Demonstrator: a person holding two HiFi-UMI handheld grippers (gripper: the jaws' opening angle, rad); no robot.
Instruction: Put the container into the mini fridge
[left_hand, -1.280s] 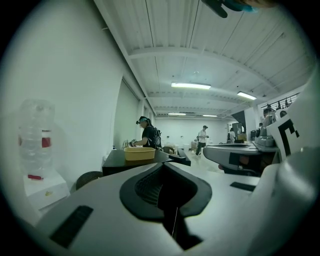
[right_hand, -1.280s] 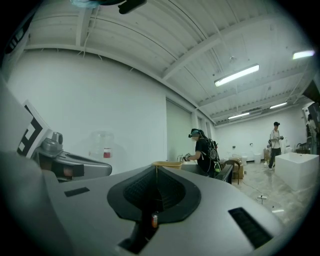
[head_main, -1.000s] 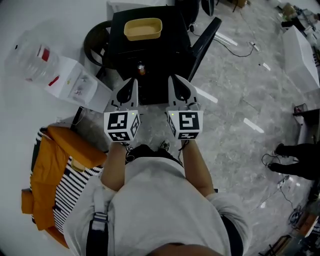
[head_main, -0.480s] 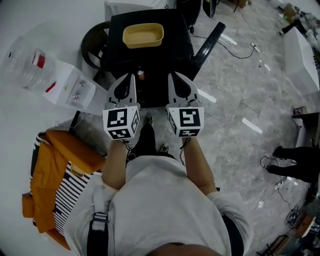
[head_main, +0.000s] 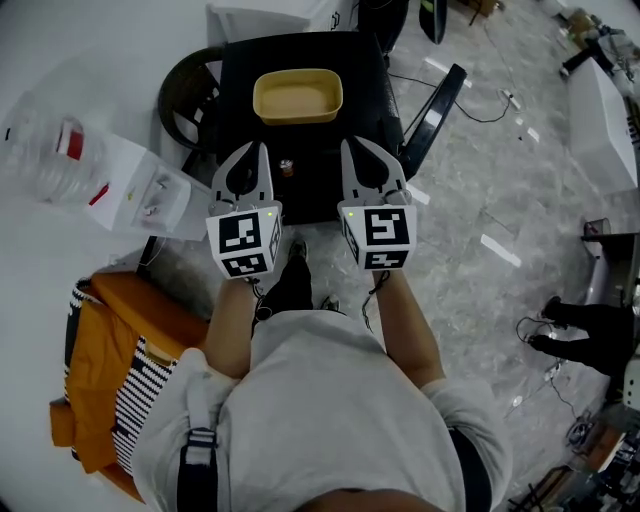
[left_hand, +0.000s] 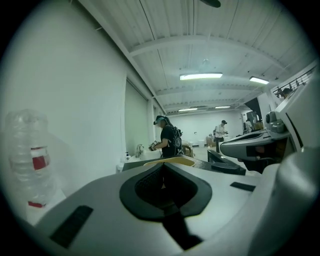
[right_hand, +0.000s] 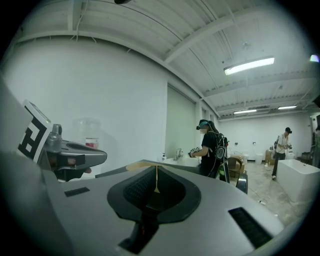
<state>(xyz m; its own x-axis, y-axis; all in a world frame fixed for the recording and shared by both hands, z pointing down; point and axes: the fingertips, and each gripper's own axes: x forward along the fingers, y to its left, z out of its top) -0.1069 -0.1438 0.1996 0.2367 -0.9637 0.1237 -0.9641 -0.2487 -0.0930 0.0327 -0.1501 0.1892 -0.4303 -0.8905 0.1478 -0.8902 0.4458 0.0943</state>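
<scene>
Head view: the black mini fridge (head_main: 300, 145) stands with its door (head_main: 435, 105) apparently swung open. The tan container (head_main: 297, 96) sits on its top, not yet grasped or put inside. My left gripper (head_main: 258, 155) and right gripper (head_main: 350, 152) hover near it, jaws closed on nothing. The water bottle (head_main: 45, 150) carries a red label (head_main: 68, 140) that I cannot read.

Container (head_main: 297, 97) atop mini fridge (head_main: 362, 110)
</scene>
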